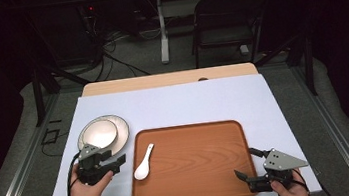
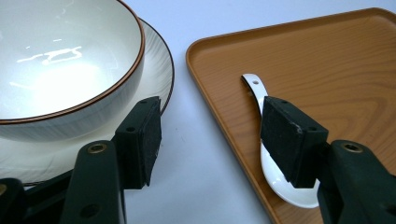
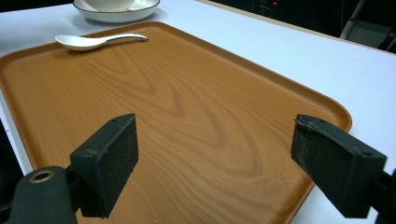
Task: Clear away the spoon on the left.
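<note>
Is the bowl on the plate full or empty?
Empty. The left gripper view looks into the bowl and shows only its glossy white inside with light reflections; it sits upright on the plate.

In the left gripper view, the right jaw's black pad covers the middle of the white ceramic spoon point(image 2: 280, 184). The white brown-rimmed bowl point(image 2: 56, 70) is cut off by the top and left edges. In the right gripper view, the wooden tray point(image 3: 196, 116) runs off the bottom edge, and the bowl's top is cropped.
</note>
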Tool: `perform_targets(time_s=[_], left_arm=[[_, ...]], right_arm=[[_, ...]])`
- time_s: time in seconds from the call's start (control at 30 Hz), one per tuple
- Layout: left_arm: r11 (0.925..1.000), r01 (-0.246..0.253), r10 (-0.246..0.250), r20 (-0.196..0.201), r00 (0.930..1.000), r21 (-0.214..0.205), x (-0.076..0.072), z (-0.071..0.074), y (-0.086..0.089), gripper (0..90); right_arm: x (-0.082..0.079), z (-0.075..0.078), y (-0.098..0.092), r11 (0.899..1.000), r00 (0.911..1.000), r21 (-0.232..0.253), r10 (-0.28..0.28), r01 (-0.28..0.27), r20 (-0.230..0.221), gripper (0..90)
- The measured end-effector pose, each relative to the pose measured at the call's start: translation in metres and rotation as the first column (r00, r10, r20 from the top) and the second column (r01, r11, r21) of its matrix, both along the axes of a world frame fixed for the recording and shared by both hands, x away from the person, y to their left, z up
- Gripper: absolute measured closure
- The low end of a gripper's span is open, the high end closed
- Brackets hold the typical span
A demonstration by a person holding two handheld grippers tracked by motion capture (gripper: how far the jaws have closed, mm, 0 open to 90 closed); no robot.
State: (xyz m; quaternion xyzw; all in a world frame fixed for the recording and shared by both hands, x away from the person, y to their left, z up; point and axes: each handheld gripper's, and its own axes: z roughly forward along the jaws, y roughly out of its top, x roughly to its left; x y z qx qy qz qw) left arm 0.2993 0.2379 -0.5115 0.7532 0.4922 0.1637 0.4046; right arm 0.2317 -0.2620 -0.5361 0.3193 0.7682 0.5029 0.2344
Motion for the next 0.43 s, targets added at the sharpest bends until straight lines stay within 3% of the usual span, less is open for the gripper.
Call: perform_targets(time_s=[0.43], left_arm=[[0.9999,0.01,-0.01,0.031,0.9995,-0.005,-0.0074,-0.0114,-0.0041,39.3]], right_arm=[[-0.0001,-0.0001,-0.0006,1.0,1.0,0.004,0.0,0.0,0.001,14.4]])
